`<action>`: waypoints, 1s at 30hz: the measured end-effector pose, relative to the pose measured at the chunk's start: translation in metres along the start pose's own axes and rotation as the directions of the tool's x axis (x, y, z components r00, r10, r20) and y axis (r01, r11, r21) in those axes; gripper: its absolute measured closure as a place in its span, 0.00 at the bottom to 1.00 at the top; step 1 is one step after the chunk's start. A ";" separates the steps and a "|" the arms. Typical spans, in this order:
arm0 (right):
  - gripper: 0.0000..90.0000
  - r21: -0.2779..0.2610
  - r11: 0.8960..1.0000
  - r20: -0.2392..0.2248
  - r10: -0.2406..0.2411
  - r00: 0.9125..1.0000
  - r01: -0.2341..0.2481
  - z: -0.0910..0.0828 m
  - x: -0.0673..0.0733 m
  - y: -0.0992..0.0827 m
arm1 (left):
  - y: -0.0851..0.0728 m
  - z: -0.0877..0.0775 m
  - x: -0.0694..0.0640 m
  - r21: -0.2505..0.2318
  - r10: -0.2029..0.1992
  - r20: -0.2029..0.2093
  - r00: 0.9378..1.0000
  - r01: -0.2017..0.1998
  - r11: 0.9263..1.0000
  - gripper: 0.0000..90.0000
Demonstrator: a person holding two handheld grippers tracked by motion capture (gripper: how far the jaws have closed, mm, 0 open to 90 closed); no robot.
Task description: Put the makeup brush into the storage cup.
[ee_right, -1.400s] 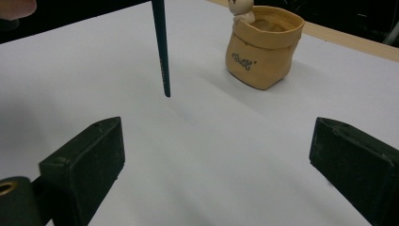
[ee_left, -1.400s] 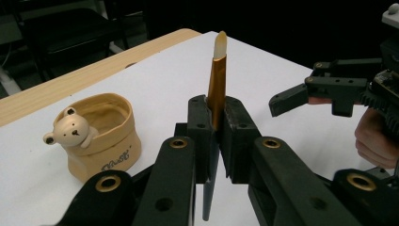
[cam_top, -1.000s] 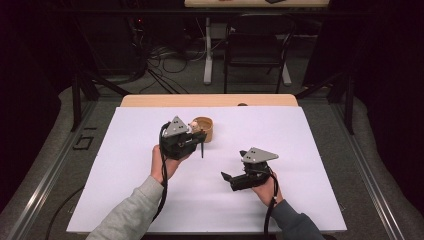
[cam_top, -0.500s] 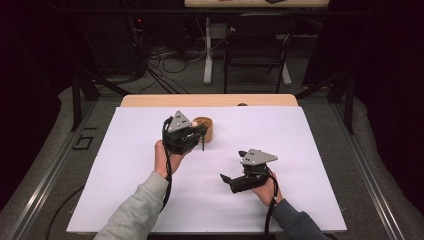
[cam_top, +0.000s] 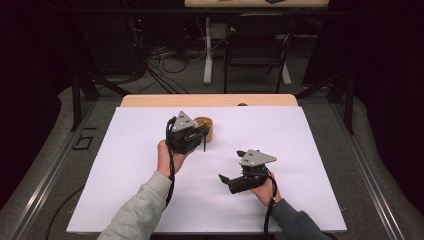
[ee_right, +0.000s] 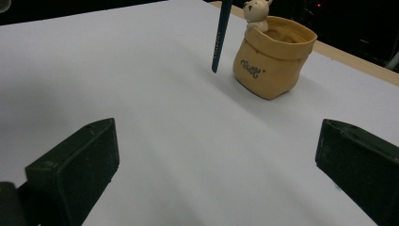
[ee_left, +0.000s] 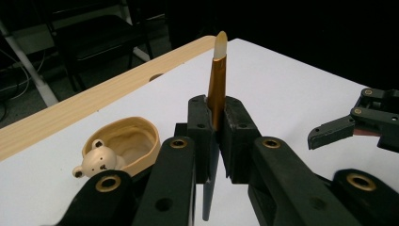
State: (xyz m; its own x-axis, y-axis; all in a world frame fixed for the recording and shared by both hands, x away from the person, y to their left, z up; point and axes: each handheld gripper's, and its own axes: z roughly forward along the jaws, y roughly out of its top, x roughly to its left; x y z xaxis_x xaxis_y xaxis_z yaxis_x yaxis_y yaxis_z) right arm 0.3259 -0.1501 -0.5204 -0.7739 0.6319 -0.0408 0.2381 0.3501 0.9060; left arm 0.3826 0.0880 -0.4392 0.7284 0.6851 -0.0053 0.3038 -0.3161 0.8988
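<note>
My left gripper (cam_top: pixel 202 135) is shut on a paintbrush (ee_left: pixel 217 84) with a gold ferrule and pale bristles pointing up. Its dark teal handle (ee_right: pixel 219 37) hangs down just above the white sheet. Right beside the brush stands a tan sack-shaped pot (cam_top: pixel 210 127) with a small bear (ee_left: pixel 96 163) on its rim; the pot (ee_right: pixel 273 61) looks empty inside. My right gripper (cam_top: pixel 223 179) rests low on the sheet nearer the person, and its jaws stand wide open (ee_right: pixel 211 160) with nothing between them, facing the pot.
A white sheet (cam_top: pixel 300 140) covers the table, with a bare wooden strip (cam_top: pixel 150 100) along the far edge. Beyond the table are a dark chair (cam_top: pixel 252 50), stands and cables on the floor.
My left gripper with the brush has shifted slightly away from the person, closer to the pot. The right gripper has kept still.
</note>
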 end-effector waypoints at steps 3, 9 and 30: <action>0.00 0.000 1.000 0.007 -0.004 1.000 0.004 0.001 -0.001 0.000 | 0.002 0.002 0.002 -0.001 0.001 0.001 1.000 -0.001 1.000 0.93; 0.00 0.000 1.000 0.010 -0.007 1.000 0.007 0.000 -0.002 0.000 | 0.008 0.006 0.007 -0.002 -0.002 -0.002 1.000 0.002 1.000 0.93; 0.00 -0.009 1.000 -0.003 0.001 1.000 -0.001 0.001 -0.003 0.000 | 0.033 0.010 0.031 -0.005 0.008 -0.027 1.000 -0.008 1.000 0.93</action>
State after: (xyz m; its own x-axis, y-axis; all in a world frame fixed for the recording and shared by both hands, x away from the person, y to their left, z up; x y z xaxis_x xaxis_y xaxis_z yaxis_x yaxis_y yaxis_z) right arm 0.3284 -0.1515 -0.5208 -0.7756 0.6300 -0.0384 0.2335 0.3429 0.9099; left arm 0.4216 0.0916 -0.4138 0.7138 0.7002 0.0138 0.2950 -0.3184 0.9009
